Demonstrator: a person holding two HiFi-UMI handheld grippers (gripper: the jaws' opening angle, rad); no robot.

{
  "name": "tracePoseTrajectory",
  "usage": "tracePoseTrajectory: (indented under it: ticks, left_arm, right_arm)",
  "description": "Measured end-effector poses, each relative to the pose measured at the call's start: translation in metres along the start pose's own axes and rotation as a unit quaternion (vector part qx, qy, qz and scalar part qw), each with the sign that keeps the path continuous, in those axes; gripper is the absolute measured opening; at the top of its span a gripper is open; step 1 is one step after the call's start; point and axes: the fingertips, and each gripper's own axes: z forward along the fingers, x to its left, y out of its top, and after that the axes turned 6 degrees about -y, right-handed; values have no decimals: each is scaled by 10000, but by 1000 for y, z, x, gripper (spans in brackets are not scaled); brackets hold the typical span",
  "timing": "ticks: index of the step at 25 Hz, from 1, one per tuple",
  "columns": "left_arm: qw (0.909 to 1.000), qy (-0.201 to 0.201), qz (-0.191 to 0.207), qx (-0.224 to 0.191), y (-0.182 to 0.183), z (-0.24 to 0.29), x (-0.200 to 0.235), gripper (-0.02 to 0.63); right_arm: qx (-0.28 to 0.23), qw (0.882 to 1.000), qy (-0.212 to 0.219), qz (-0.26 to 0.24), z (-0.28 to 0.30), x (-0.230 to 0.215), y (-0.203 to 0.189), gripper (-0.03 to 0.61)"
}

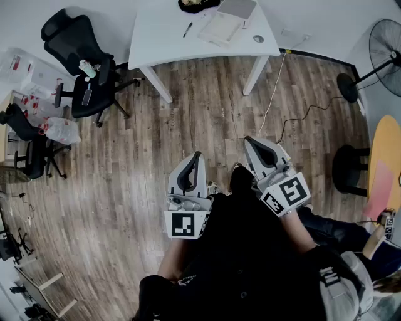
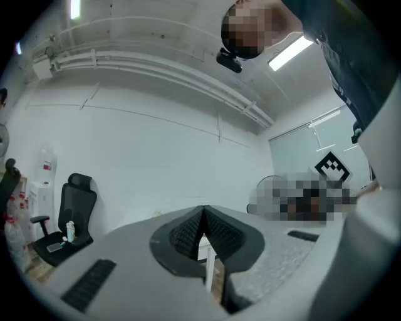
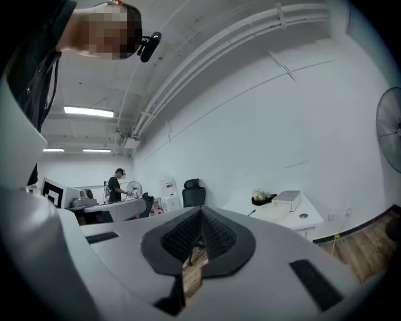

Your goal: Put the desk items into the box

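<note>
- On the white tabletop [image 1: 156, 37], well apart from the person across the wooden floor, lie all the desk items; none of them is in the box yet.
- Count, as far as the head view allows: one pen [image 1: 187, 29], one pad of paper [image 1: 219, 28], one dark bowl [image 1: 197, 5], one small round disc [image 1: 259, 39] and one flat pale box [image 1: 237, 7].
- The pen lies near the middle of the tabletop, and the pad is just beside it on the right.
- The bowl and the box stand at the far edge, the box toward the far right corner. The disc is near the right front corner.
- The left tool [image 1: 197, 155] and the right tool [image 1: 249, 139] are held close to the body. Each has its jaws closed tip to tip with nothing between them.
- I judge the pen to be light, thin and smooth, so it can roll. It is best taken across the middle of its barrel.
- The pad looks flat and a little flexible, so a grip on one edge is needed.
- The bowl seems stiff, and its rim is the place to hold. What it contains I cannot tell.
- The disc is low and small, probably the hardest to pinch.
</note>
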Motion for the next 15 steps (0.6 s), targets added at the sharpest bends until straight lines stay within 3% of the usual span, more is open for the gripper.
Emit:
tracePoseTrajectory:
  ticks: [3, 8, 15]
  left_arm:
    - [9997, 169, 154, 53, 3, -17, -11, 8]
    - [9990, 433, 57, 76, 5, -17, -24, 8]
    - [9996, 220, -154, -56, 4, 17, -71, 8]
  right_arm:
    - [-33, 9999, 143, -27, -21, 7, 6, -2]
    - [-1, 9997, 262, -15, -41, 2, 15, -2]
    - [130, 9996, 218, 101, -73, -43, 5, -2]
